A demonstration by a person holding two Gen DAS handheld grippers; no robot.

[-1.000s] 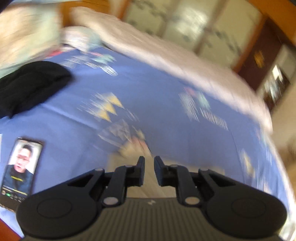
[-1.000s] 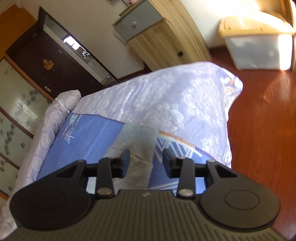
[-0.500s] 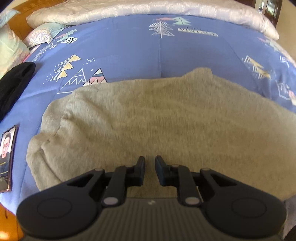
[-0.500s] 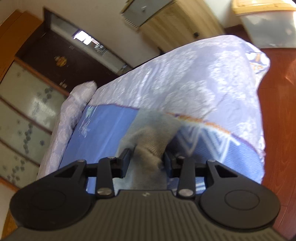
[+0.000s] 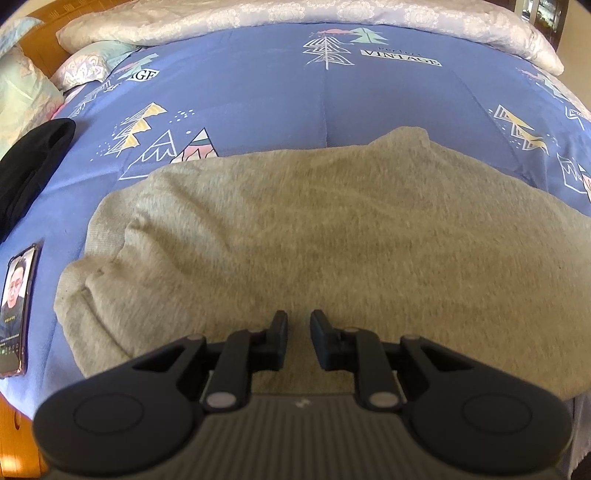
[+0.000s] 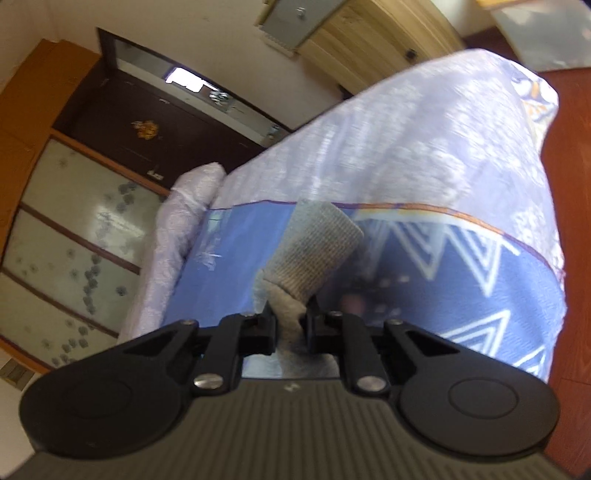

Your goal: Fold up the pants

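On the blue patterned bed cover [image 5: 258,92], a phone [image 5: 16,299] lies at the left edge below a black garment [image 5: 29,162], and the grey pants [image 5: 314,236] spread across the middle, their near edge hidden behind the left gripper [image 5: 298,326], whose jaws stand almost together above the fabric, holding nothing. "VINTAGE" is printed near the quilt [image 5: 295,11]. The right gripper [image 6: 291,317] has just been closing and pinches a ribbed pant cuff [image 6: 314,247]; behind, a blurred dark door [image 6: 147,122].

Black claw [image 5: 298,325] fingers, silver pivot screws, ribbed grey housing.
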